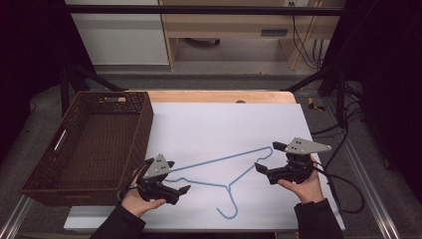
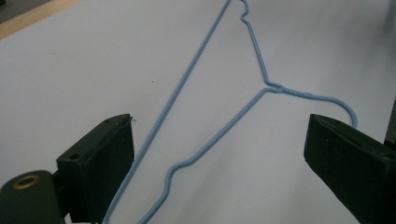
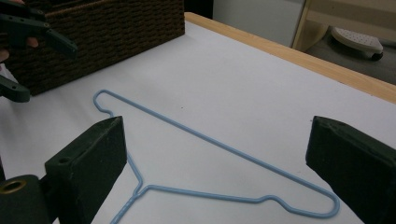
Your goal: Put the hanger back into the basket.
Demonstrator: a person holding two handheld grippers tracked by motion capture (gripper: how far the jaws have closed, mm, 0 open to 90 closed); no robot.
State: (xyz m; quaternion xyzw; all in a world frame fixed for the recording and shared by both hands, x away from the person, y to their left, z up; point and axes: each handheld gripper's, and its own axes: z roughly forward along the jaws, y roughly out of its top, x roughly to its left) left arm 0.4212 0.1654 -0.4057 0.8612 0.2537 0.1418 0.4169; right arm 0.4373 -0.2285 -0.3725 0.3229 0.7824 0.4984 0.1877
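so there's 1 blue wire hanger [image 1: 226, 172] lying flat on the white sheet [image 1: 224, 124] that covers the table, and everything else sits around it. the hanger's hook points toward the person's edge of the sheet, and its long straight bar runs along the far side, away from the person.

2 grippers, 1 in each hand. the left gripper [image 1: 180, 185] is right at the hanger's left corner, jaws spread wide and not holding a thing. in the left gripper view the hanger [image 2: 261, 88] lies on the sheet between the 2 black jaws, with the long bar passing just beside 1 of them; can't tell if it actually touches. the right gripper [image 1: 263, 171] sits at the hanger's right corner, also wide open and empty. in the right gripper view the hanger [image 3: 219, 149] lies flat on the sheet between and beyond its 2 jaws, and the rounded corner ends up just beside the jaw at the right of that view.

1 dark brown wicker basket [image 1: 134, 134] stands left of the hanger, just beyond the left gripper, partly on the sheet's left edge. you can see its woven wall [image 3: 116, 32] in the right gripper view too, beyond the hanger's far corner, with the left gripper [image 3: 37, 56] just in front of it.

2 hands total, 2 dark sleeves, both near the hanger's 2 ends.
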